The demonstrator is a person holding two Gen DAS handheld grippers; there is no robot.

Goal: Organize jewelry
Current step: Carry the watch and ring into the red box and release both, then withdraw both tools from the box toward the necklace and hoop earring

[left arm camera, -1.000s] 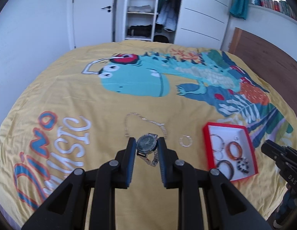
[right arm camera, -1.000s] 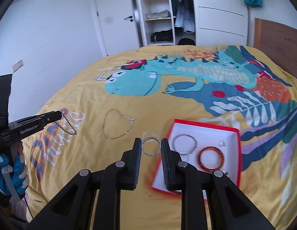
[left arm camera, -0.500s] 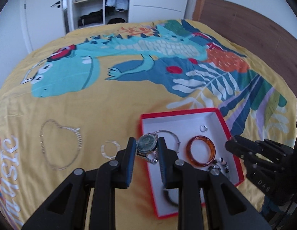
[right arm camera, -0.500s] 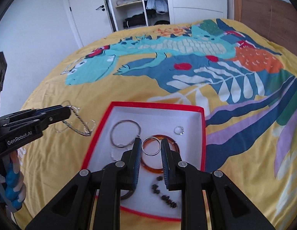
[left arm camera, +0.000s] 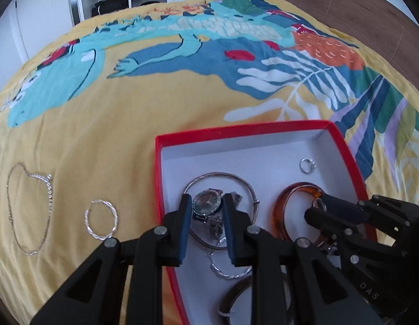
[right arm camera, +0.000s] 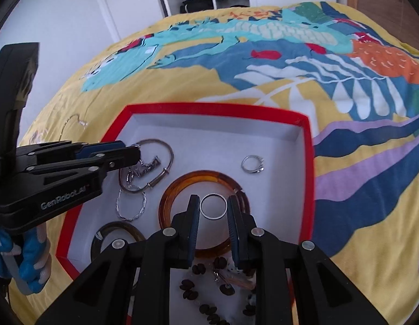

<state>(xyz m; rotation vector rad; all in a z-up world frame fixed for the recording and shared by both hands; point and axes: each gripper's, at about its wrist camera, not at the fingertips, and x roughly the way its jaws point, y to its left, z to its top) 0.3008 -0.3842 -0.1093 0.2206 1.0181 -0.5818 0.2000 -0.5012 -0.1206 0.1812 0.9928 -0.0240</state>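
Observation:
My left gripper is shut on a silver watch and holds it low over the left part of the red-rimmed white box, above a thin silver bangle. My right gripper is shut on a silver hoop ring over the amber bangle inside the same box. The box also holds a small silver ring, a twisted silver hoop, a dark bangle and dark beads. The left gripper shows in the right wrist view.
On the yellow dinosaur bedspread, left of the box, lie a twisted silver hoop earring and a silver chain necklace. A wooden headboard stands at the right, a wardrobe and door behind the bed.
Both grippers have moved right and down over the box, each still holding its piece: the watch from above the bedspread, the ring from beside the box.

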